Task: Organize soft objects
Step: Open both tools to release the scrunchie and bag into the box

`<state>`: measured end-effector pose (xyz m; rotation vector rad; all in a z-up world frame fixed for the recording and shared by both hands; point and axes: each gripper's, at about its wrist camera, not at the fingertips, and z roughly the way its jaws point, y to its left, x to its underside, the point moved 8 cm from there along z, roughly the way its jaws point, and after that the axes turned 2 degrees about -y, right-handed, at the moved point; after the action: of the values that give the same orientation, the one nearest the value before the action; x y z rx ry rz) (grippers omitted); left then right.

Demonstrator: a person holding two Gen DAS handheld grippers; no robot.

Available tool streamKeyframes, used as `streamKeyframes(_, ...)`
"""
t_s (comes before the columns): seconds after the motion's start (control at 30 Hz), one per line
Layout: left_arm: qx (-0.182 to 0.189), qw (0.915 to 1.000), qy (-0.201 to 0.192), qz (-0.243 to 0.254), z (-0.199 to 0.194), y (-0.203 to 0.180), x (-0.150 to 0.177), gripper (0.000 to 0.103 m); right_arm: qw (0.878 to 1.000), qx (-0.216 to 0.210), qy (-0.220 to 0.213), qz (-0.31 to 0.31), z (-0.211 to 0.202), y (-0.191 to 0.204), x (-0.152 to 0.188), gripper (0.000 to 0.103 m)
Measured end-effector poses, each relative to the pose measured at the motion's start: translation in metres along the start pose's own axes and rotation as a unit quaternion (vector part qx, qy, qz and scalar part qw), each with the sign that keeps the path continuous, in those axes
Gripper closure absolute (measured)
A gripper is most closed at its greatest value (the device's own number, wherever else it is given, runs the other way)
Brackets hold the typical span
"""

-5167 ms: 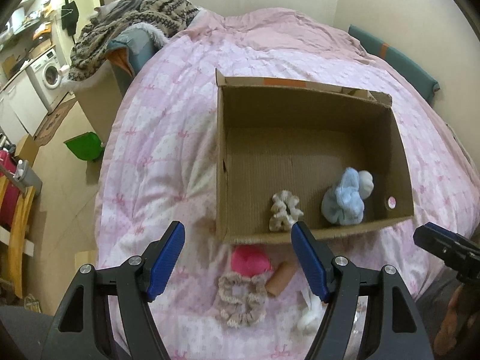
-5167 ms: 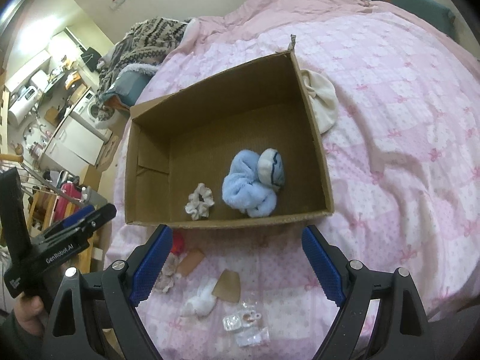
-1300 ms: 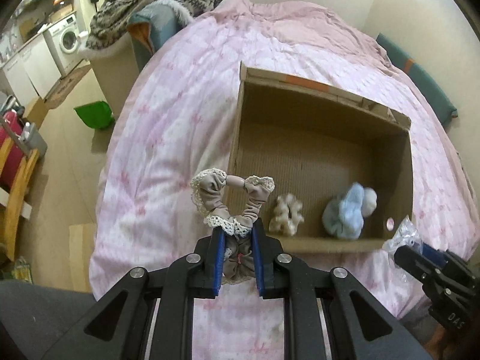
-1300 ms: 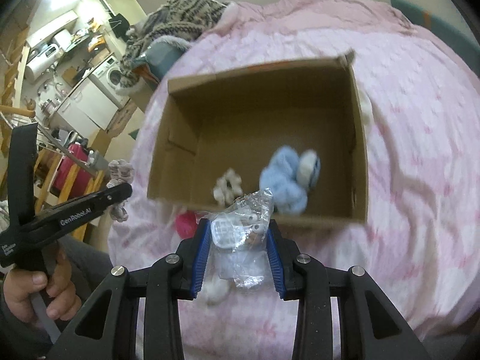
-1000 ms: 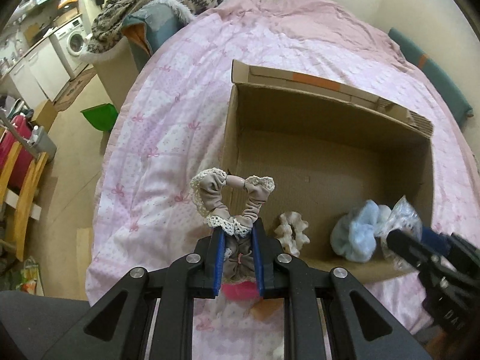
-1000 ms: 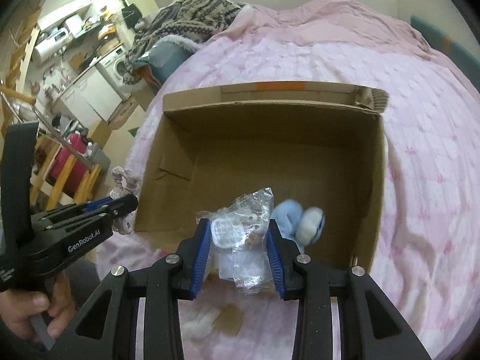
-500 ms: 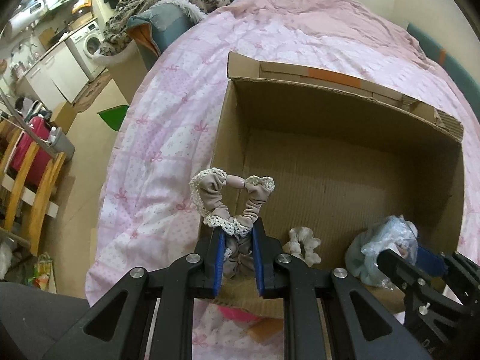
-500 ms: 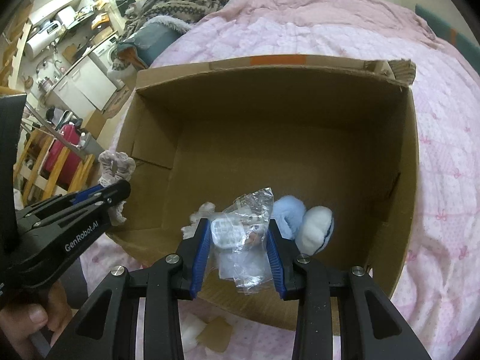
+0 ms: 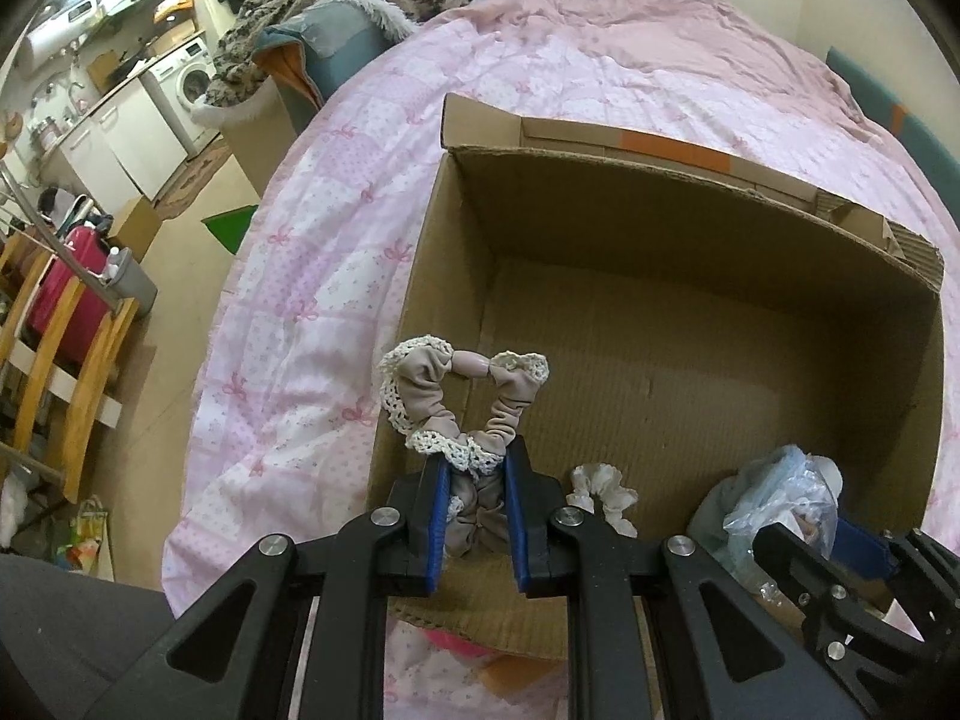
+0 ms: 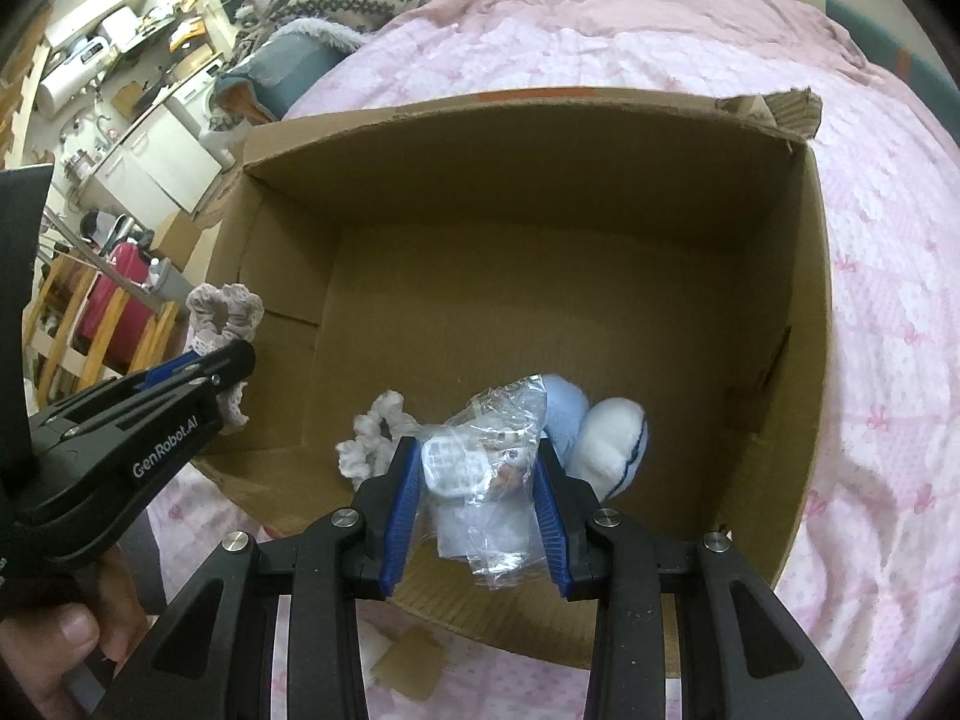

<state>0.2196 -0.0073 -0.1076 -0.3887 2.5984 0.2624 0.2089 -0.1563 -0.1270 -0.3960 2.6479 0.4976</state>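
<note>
Scrunchie (image 9: 465,414) and plastic packet (image 10: 489,462) were poised over the cardboard box (image 9: 708,228).

Left gripper (image 9: 475,522) was clamped on the scrunchie at the box's near-left wall; right gripper (image 10: 474,516) pinched the packet above a blue plush (image 10: 606,429) (white scrunchie (image 10: 372,441) just left). Best advice: carry both past the rim, lower, then let go.

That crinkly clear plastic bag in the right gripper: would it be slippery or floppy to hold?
Probably floppy: the plastic bag crumples and sags between the right gripper pads. Likely light, since its loose end hangs freely. The glossy film looks slippery, though the small items inside may give some grip.
</note>
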Motion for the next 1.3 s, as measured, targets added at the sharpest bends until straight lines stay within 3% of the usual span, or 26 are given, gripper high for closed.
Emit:
streamKeyframes(0.37, 0.013, 0.9997, 0.008, 0.017, 0.008, -0.005, 0.007, 0.08, 1.0, -0.004, -0.008, -0.003, -0.003, 0.003, 0.001, 0.063)
streamKeyframes(0.47, 0.02, 0.9997, 0.007, 0.015, 0.007, -0.007, 0.007, 0.07, 1.0, -0.007, -0.013, -0.003, -0.005, 0.004, 0.0, 0.056)
streamKeyframes(0.53, 0.021, 0.9996, -0.002, 0.018, 0.003, -0.008, 0.005, 0.055, 1.0, -0.012, -0.018, 0.01, -0.009, 0.002, -0.002, 0.038)
streamKeyframes(0.63, 0.023, 0.9995, -0.008, 0.019, -0.003, -0.01, 0.004, 0.037, 0.999, -0.02, -0.031, 0.021, -0.015, -0.001, -0.004, 0.034)
streamKeyframes(0.77, 0.034, 0.9992, -0.006, 0.019, -0.009, -0.012, 0.004, 0.037, 0.998, -0.03, -0.034, 0.034, -0.022, -0.005, -0.005, 0.027)
streamKeyframes(1.2, 0.054, 0.9977, -0.025, 0.032, -0.04, -0.001, 0.014, 0.037, 0.999, -0.025, -0.036, 0.027, -0.038, 0.0, 0.017, 0.026)
streamKeyframes(1.3, 0.069, 0.9974, -0.013, 0.016, -0.047, 0.007, 0.023, 0.037, 0.998, -0.027, -0.039, 0.032, -0.044, 0.002, 0.023, 0.026)
